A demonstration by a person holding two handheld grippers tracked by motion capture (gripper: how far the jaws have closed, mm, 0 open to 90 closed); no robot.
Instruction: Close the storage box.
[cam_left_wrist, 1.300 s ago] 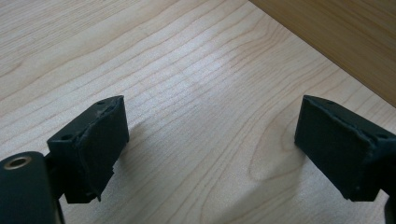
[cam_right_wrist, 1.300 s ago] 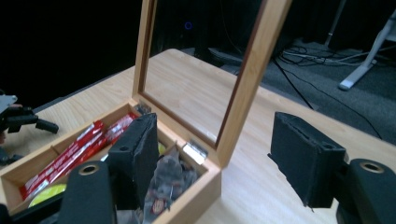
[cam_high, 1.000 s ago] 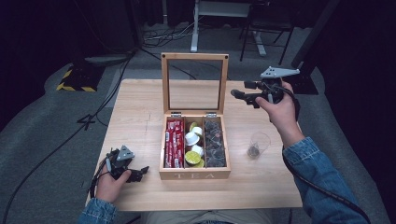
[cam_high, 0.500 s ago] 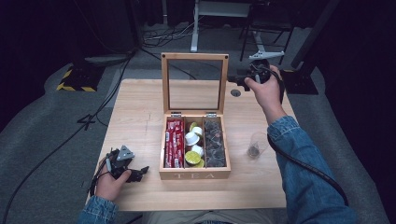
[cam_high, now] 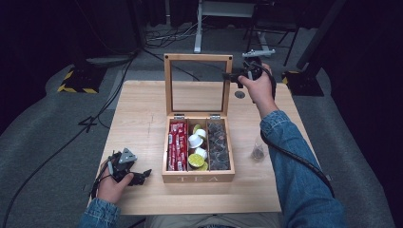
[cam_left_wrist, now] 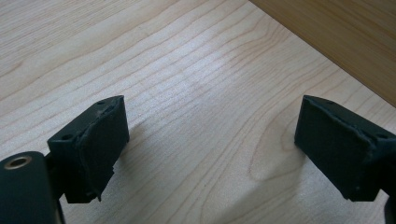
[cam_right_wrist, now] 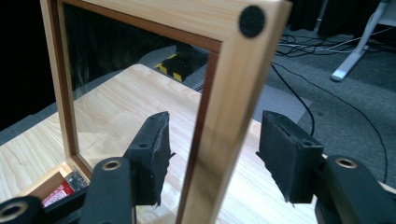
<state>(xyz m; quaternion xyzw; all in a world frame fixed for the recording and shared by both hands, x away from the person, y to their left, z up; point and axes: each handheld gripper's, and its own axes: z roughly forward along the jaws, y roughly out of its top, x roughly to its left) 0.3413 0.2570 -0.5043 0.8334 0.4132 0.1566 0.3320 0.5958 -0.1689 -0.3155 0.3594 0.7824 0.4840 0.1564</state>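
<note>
**Wooden lid frame stands between the right jaws**

Pale wood frames the glass lid (cam_right_wrist: pixel 233 93), upright at the back of the tea box (cam_high: pixel 198 178) mid-table. Its right-hand rail stands between the right gripper (cam_right_wrist: pixel 212 154) jaws, which have just been closing; gaps remain either side. The left gripper (cam_left_wrist: pixel 210 149) rests spread on the table (cam_left_wrist: pixel 196 84), near the box's front-left corner.

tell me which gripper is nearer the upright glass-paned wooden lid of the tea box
Right. The right gripper straddles the lid's side rail, jaws just closing, pads not yet touching. The left gripper rests on the table by the box's front left corner.
</note>
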